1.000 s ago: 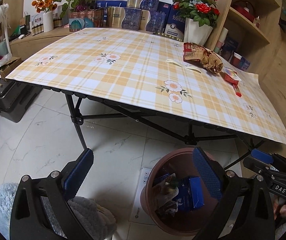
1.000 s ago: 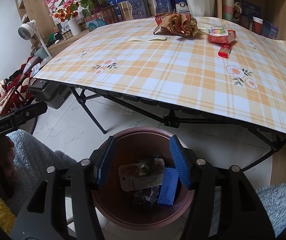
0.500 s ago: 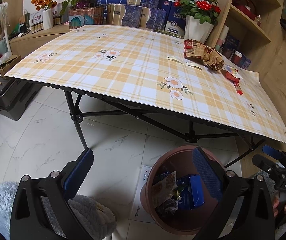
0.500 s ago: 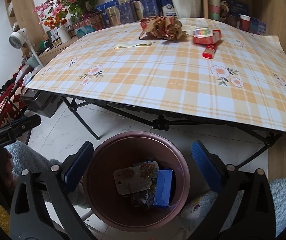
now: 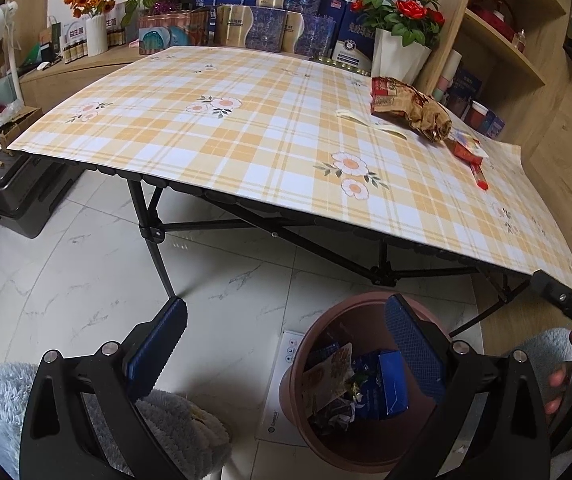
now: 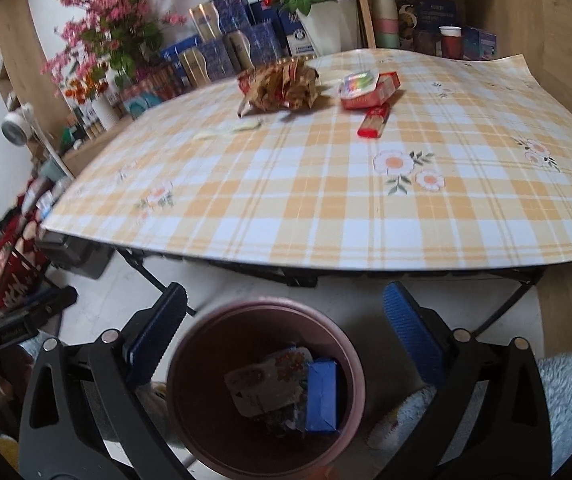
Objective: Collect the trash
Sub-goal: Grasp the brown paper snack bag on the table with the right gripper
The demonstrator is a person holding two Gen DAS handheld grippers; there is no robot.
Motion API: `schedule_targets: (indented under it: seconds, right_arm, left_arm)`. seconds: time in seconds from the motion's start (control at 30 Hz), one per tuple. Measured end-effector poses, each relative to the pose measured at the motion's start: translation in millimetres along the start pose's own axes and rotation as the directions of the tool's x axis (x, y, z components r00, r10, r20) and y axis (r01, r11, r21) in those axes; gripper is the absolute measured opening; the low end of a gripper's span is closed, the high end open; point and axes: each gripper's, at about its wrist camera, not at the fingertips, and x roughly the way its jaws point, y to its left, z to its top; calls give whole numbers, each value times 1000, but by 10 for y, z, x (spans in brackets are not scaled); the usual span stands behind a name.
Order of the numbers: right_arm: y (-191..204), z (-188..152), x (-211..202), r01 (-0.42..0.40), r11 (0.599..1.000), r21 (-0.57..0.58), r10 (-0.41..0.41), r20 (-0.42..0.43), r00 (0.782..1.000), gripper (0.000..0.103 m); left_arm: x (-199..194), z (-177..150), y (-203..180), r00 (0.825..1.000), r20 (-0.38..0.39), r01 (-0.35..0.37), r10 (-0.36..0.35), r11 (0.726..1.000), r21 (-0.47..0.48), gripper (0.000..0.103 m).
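Left gripper and right gripper gape, empty.

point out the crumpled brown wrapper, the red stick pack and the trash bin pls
crumpled brown wrapper (image 6: 282, 88): right wrist view, middle of the crumpled paper.
red stick pack (image 6: 374, 121): right wrist view, middle of its length.
trash bin (image 6: 190, 408): right wrist view, bare inner wall on the left side.

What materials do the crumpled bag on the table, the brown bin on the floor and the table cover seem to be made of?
Crumpled bag: probably printed paper or foil-lined film, since it holds sharp creases. Brown bin: likely moulded plastic, with a smooth, matte wall and rolled rim. Table cover: apparently vinyl or oilcloth; it looks faintly glossy and overhangs the edge stiffly, without folds.
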Motion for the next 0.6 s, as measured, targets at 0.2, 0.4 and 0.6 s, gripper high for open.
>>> schedule_targets:
  seconds: [0.2, 0.4, 0.6]
  right_arm:
    - [-86, 276, -17, -19, 1000, 1, 19, 17, 1000, 97]
    - [-94, 803, 108, 22, 998, -57, -22, 8, 1000, 97]
    - [-56, 1477, 412, 10, 992, -125, -5, 41, 999, 97]
  left_arm:
    - [-53, 235, 13, 998, 55, 20, -20, 1000, 5, 97]
    - [-34, 649, -82, 994, 103, 36, -41, 998, 48, 97]
    - [53, 1087, -173, 985, 156, 58, -69, 995, 76, 97]
